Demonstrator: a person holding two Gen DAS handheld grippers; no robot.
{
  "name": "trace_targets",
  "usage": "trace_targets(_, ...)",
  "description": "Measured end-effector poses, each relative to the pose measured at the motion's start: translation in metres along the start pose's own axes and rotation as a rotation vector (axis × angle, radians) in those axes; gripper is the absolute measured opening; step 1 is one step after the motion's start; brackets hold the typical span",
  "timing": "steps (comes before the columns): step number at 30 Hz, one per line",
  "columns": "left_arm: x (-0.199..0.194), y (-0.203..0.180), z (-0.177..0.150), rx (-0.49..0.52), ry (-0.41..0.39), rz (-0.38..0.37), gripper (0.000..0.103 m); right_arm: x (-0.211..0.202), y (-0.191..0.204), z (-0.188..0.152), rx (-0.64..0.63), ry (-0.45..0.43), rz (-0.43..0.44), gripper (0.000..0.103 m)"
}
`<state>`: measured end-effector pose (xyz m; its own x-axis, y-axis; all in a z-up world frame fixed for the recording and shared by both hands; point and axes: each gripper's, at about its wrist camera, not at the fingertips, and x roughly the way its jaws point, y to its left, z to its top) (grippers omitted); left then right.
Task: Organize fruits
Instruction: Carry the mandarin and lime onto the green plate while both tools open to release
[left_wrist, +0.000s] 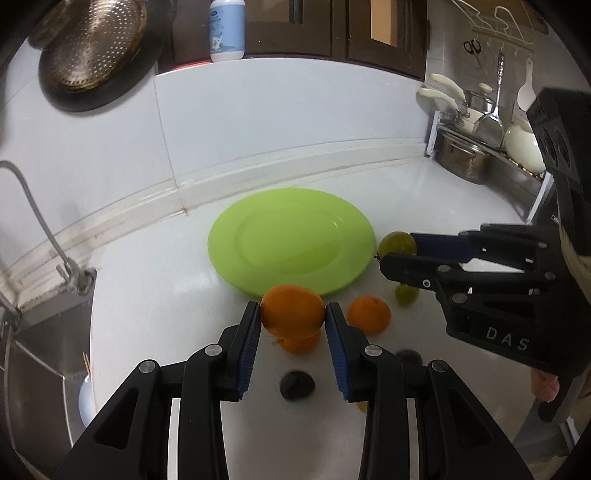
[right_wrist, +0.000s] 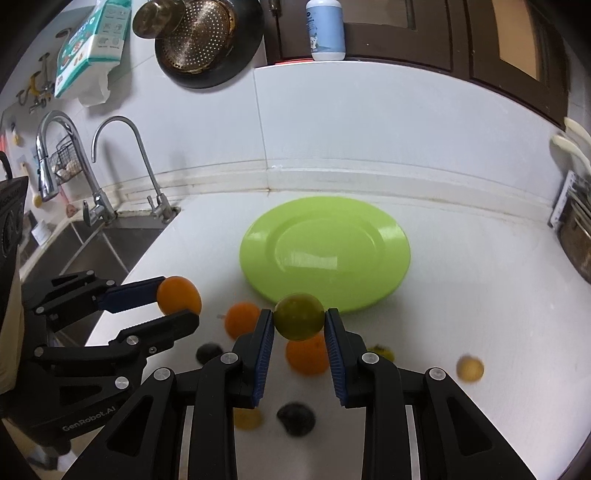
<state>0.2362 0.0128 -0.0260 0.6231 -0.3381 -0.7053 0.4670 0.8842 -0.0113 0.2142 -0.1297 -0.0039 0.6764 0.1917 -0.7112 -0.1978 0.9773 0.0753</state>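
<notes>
My left gripper (left_wrist: 293, 314) is shut on an orange (left_wrist: 293, 311), held above the white counter in front of the empty green plate (left_wrist: 291, 240). My right gripper (right_wrist: 299, 317) is shut on a green round fruit (right_wrist: 298, 316), also lifted in front of the green plate (right_wrist: 325, 251). Each gripper shows in the other view: the right gripper (left_wrist: 397, 249) with the green fruit (left_wrist: 396, 242) beside the plate's right edge, the left gripper (right_wrist: 181, 297) with the orange (right_wrist: 179, 294) left of the plate. Loose on the counter lie two oranges (right_wrist: 242, 319) (right_wrist: 307, 354), dark fruits (right_wrist: 295, 419), a small green fruit (left_wrist: 406, 293) and a pale yellow fruit (right_wrist: 470, 367).
A sink (right_wrist: 92, 247) with two taps (right_wrist: 122, 162) lies at the left. A dish rack with pots (left_wrist: 480, 147) stands at the back right. A colander (right_wrist: 199, 33) hangs on the tiled wall, and a bottle (right_wrist: 325, 29) stands on the ledge.
</notes>
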Motion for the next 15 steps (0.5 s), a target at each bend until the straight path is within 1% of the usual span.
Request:
trace_targets(7,0.029,0.011,0.025,0.004,0.037,-0.021,0.035,0.024,-0.012,0.027,-0.034,0.041,0.009,0.029)
trace_targets(12,0.052,0.017,0.039,0.009,0.068,-0.032,0.035,0.046,-0.022,0.039,-0.04,0.094,0.013,0.029)
trace_targets(15,0.072,0.023,0.043,-0.004,0.108,-0.038,0.035,0.062,-0.028,0.041,-0.034,0.141,0.022,0.029)
